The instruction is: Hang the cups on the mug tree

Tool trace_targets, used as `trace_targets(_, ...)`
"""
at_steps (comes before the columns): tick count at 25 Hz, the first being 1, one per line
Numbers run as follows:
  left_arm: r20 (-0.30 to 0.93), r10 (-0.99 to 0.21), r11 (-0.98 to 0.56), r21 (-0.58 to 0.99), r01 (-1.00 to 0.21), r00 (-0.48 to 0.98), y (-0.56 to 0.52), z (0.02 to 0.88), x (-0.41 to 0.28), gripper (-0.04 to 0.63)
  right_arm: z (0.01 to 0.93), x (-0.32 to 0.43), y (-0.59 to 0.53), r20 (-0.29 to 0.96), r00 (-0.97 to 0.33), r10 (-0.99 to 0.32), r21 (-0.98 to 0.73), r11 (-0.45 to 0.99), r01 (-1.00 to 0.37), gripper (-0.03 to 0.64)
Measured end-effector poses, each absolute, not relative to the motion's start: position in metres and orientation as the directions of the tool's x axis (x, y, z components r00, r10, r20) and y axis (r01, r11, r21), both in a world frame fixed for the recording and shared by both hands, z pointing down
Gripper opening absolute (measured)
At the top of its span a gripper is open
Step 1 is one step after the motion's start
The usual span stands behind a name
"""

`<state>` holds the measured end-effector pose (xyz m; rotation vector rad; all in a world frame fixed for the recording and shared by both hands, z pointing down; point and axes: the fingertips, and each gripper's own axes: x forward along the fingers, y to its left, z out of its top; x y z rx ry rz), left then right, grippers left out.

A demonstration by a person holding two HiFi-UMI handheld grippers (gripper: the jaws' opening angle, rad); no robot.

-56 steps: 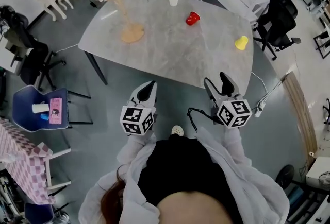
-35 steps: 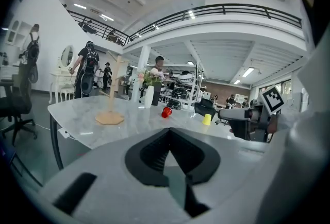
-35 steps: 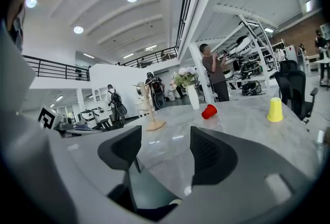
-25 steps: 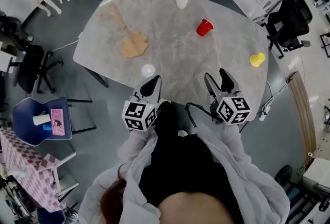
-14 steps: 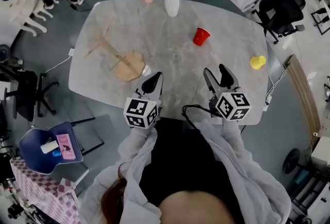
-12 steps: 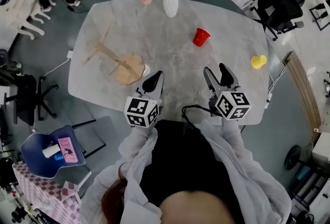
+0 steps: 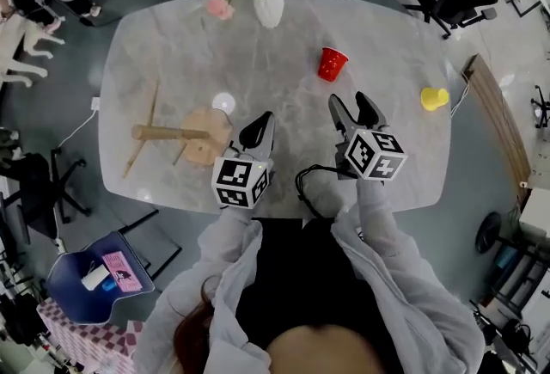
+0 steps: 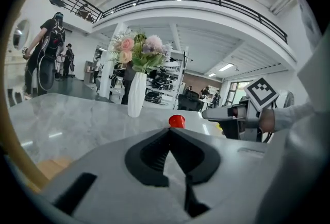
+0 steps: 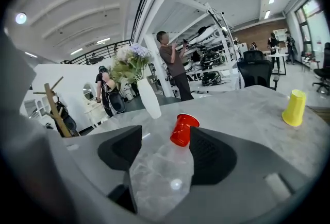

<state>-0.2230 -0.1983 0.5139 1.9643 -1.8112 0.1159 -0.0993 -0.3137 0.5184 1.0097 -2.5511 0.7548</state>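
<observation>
Both grippers had come forward: about two seconds earlier they hung short of the near edge of the grey marble table (image 7: 163, 45), and now their jaws reached out over its top. The table had also drawn nearer in the head view.

At the left stood the wooden mug tree (image 7: 172, 134). Its round base was now just left of the left gripper (image 7: 262, 119), whereas before it lay well ahead of that gripper. The left gripper's tongs were pressed together with nothing between them, as in the earlier frames, and its own view showed the tips meeting.

Behind, at the far edge, stood the white vase of flowers (image 7: 268, 7). To its right the red cup (image 7: 331, 64) lay on the table, looking tipped rather than upright. It was now near the tips of the right gripper (image 7: 347, 100), having been well apart from them before.

The right gripper's tongs stayed wide apart and gripped nothing. In its own view the red cup showed through the gap, beyond the jaws and not between the pads. Farthest right, the yellow cup (image 7: 434, 98) sat near the table's right edge, well apart from both grippers
</observation>
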Motion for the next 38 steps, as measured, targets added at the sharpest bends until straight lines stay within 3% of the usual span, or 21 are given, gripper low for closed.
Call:
trace_targets(18, 0.408, -0.895, -0.038, 0.329, -0.944, 0.178, -0.223, 0.558, -0.230, -0.001, 0.612, -0.143, -0.384, 0.578, -0.593, -0.561, -0.442, 0.395, -0.805, 0.289)
trace_targets(20, 0.410, -0.895, -0.033, 0.330, -0.943, 0.175, -0.224, 0.559, -0.231, 0.000, 0.614, -0.146, -0.389, 0.581, -0.591, -0.560, -0.454, 0.380, -0.806, 0.256)
trace_targets(38, 0.376, -0.925, 0.067, 0.279, -0.958, 0.044, -0.195, 0.515, -0.188, -0.002, 0.555, -0.095, -0.356, 0.468, -0.738, -0.485, -0.550, 0.494, -0.673, 0.210)
